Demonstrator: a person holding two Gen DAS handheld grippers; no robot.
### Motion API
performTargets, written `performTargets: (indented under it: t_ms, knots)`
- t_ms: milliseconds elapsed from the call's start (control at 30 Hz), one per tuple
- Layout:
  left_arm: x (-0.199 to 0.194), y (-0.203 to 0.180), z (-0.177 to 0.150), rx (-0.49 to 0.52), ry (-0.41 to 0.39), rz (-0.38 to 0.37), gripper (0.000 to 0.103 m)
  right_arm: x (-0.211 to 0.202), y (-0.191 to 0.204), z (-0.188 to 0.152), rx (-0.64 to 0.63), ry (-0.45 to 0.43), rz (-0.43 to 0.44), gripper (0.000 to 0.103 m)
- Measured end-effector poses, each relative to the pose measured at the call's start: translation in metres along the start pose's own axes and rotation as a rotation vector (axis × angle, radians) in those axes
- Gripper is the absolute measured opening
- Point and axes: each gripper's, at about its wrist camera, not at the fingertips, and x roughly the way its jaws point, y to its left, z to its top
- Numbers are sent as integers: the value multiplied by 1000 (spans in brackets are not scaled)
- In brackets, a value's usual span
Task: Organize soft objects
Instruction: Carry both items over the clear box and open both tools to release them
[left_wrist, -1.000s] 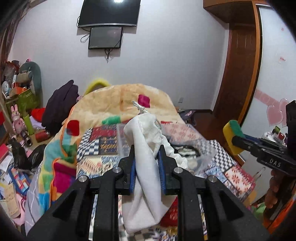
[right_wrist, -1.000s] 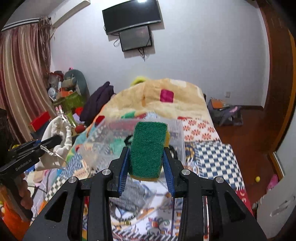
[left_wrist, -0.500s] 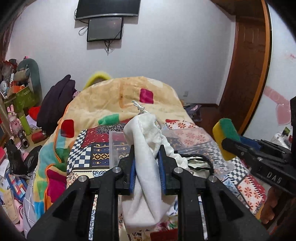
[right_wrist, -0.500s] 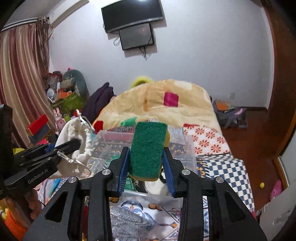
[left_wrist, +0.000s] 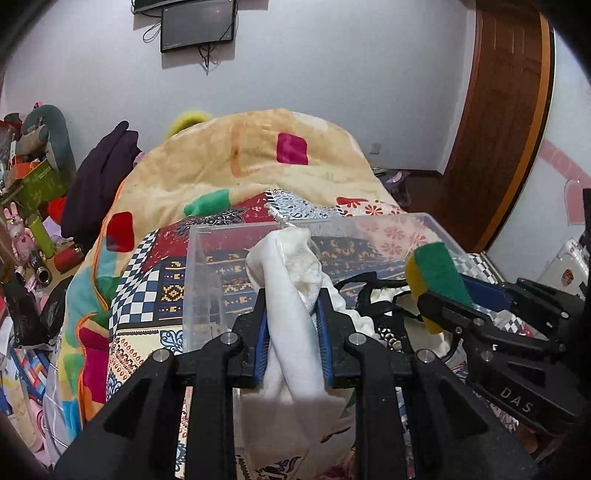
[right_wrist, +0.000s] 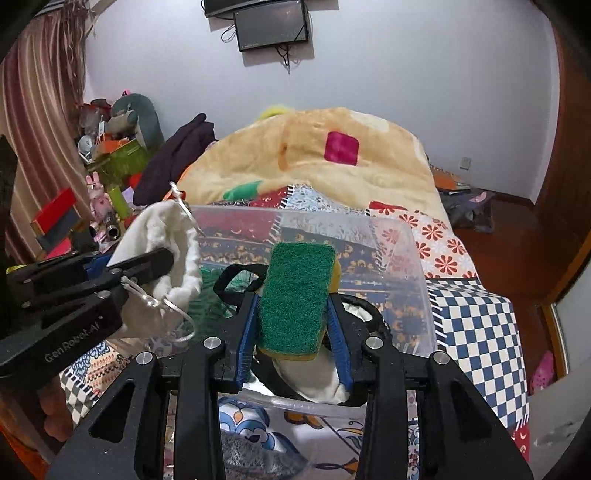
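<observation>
My left gripper (left_wrist: 291, 328) is shut on a white drawstring pouch (left_wrist: 291, 295) and holds it over the near left part of a clear plastic bin (left_wrist: 207, 266). The pouch also shows in the right wrist view (right_wrist: 166, 236). My right gripper (right_wrist: 293, 325) is shut on a green and yellow sponge (right_wrist: 295, 295), held above the bin (right_wrist: 410, 258); the sponge shows in the left wrist view (left_wrist: 436, 273) at the right. Black straps and a white soft item (right_wrist: 317, 380) lie inside the bin.
The bin sits on a bed with a patchwork quilt (right_wrist: 476, 332) and a piled cream blanket (right_wrist: 314, 162). Cluttered toys and boxes (right_wrist: 107, 147) stand at the left. A grey knitted item (right_wrist: 255, 458) lies near the bin's front.
Both grippers have moved forward and down over the bin, closer together. Each keeps its hold on its item.
</observation>
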Motion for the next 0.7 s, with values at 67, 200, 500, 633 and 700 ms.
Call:
performTargets:
  t_ms: [67, 200, 500, 633, 700]
  knots:
    - [-1, -1, -1, -3, -1, 1, 34, 0, 0, 0, -2, 5, -6, 37]
    - [-11, 0, -2, -15, -27, 0, 53, -4, -1, 1, 1, 0, -11, 58]
    - [-59, -3, -2, -1, -118, -16, 71, -42, 0, 1, -12, -97, -24, 73]
    - [-85, -6, -9, 14, -146, -38, 77, -64, 5, -1, -40, -141, -39, 74]
    - [-95, -7, -14, 17, -147, -53, 80, -75, 5, -4, -50, -160, -37, 77]
